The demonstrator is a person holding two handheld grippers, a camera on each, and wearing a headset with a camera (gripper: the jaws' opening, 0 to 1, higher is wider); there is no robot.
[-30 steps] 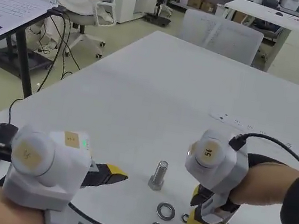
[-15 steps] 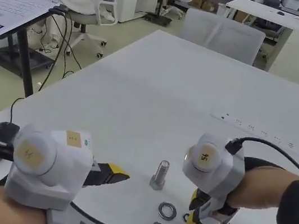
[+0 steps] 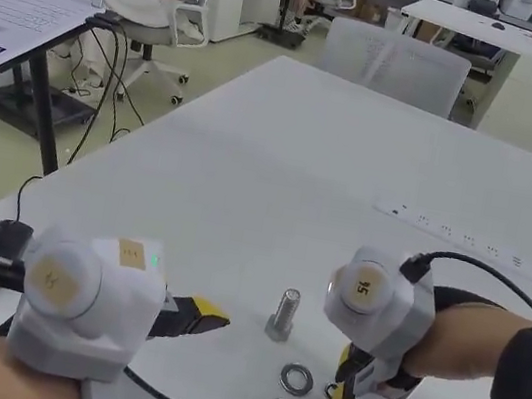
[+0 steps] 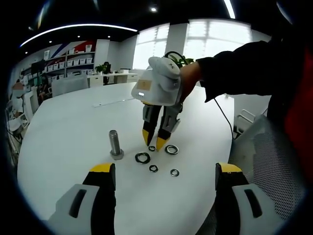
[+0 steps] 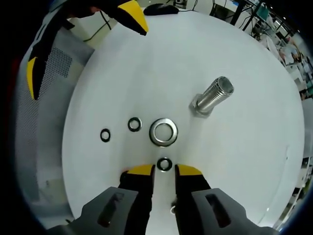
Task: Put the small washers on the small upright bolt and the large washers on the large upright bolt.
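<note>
Small washer (image 5: pixel 164 163) lies just ahead of the right gripper (image 5: pixel 164 171), lower centre of the frame.
Its fingers (image 5: pixel 142 171) are narrowly parted and empty; left gripper (image 4: pixel 165 169) is spread wide and well apart.

Right claw (image 4: pixel 154 143) over washers (image 4: pixel 142 157) (5 loose).

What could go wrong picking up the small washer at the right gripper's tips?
The small washer lies flat on the table, just ahead of the narrowly parted jaws of the right gripper, so they may skid over it or flick it away. The large washer sits close behind and could get nudged.
</note>
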